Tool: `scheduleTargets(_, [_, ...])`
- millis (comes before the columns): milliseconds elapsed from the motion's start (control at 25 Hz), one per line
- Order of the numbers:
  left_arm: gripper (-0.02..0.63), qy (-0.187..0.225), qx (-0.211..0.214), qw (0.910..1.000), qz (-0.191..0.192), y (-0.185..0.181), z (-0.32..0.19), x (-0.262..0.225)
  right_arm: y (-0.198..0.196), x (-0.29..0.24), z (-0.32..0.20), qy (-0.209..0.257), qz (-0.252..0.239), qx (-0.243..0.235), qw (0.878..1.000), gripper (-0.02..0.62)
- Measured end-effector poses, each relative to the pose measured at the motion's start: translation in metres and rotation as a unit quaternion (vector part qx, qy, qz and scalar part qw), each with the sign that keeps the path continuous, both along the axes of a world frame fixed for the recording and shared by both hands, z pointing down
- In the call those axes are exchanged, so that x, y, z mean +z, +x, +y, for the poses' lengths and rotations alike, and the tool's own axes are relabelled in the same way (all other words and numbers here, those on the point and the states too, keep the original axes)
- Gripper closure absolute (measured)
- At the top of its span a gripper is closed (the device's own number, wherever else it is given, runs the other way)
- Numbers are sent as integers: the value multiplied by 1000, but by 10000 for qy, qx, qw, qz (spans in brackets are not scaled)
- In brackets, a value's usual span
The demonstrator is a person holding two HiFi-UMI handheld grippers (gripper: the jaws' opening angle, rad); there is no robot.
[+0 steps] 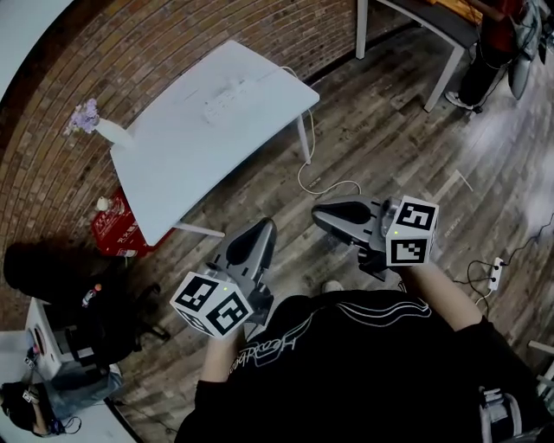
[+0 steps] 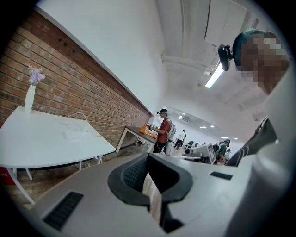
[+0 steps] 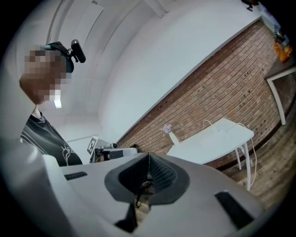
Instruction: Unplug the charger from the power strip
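Note:
A white power strip (image 1: 224, 95) lies on the white table (image 1: 182, 164) by the brick wall, and a white cable (image 1: 322, 184) trails from it down to the wooden floor. The charger is too small to tell apart from the strip. Both grippers hang over the floor in front of the person, well short of the table. My left gripper (image 1: 263, 228) is shut with nothing in it. My right gripper (image 1: 321, 215) is shut and empty too. The left gripper view shows the closed jaws (image 2: 148, 163) with the table (image 2: 41, 143) and strip (image 2: 77, 134) far off to the left. In the right gripper view the table (image 3: 217, 141) stands to the right of the closed jaws (image 3: 148, 163).
A white vase of purple flowers (image 1: 93, 124) stands at the table's left end, and a red crate (image 1: 117, 227) sits on the floor under it. Another white power strip (image 1: 495, 272) lies on the floor at right. A second table (image 1: 433, 26) stands far right. People stand further down the room (image 2: 164, 132).

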State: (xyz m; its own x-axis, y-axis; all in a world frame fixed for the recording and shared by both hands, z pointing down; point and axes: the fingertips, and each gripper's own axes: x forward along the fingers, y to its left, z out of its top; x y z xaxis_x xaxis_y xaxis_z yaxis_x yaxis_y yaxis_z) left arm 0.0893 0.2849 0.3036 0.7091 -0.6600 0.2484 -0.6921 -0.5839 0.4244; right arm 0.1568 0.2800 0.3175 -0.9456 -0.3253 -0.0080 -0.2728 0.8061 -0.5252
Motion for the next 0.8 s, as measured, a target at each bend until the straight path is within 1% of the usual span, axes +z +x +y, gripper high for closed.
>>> scheduleTargets(120, [601,77,-125,9999,-51,-5,-16,1,0,-1,-15,43,-37,-20,10000,598])
scheduleTargets(280, [601,104,-327,9994,9,-21,-35,0,-4,7,-26,-34,-41,-68,10000,598])
scheduleTargets(400, [601,113,-392,9992,-10,-32,-53,3,-7,12,-44,-89,-48,-22,9999,598])
scheduleTargets(600, [600,116,-388,9991,155,-46,-101,7,-19,13,-87,-75,-51,68,9999,598])
scheduleTargets(800, [601,56,-245,9997,42,-58,-163,15,-27,13,-147,-142,-26,290,9995,598])
